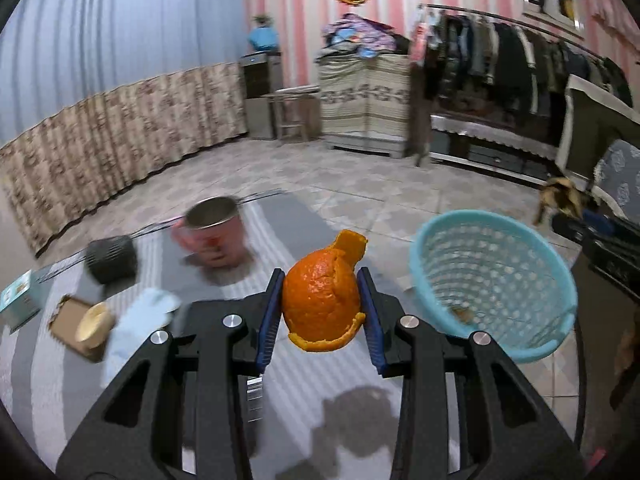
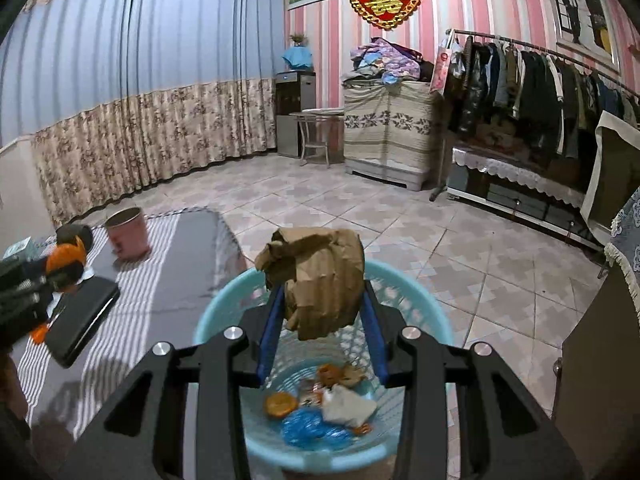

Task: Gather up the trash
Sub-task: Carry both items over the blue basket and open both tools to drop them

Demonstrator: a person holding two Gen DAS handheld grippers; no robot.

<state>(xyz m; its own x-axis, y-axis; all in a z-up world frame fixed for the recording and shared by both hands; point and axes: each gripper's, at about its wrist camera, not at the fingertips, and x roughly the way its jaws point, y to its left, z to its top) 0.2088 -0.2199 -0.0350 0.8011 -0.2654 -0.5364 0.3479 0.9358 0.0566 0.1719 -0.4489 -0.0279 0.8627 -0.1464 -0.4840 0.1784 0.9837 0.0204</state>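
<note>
Left wrist view shows the left gripper with its blue-padded fingers clamped on a large piece of orange peel, one pad pressing each side, the peel held above the grey-and-white striped surface. To the right, at the edge of that surface, stands the light blue perforated basket, with a scrap of something orange at its bottom. Farther back on the surface sit a pink metal-lined cup, a dark cylindrical object, a small teal box, and a roll of tape on a piece of cardboard, all blurred.

Right wrist view has the right gripper with its fingers closed on a crumpled wad of brown paper, held directly over the basket. Inside lie orange peel scraps, a blue plastic wrapper and a white crumpled tissue. At the left edge the other gripper appears with its peel, above a black flat case.
</note>
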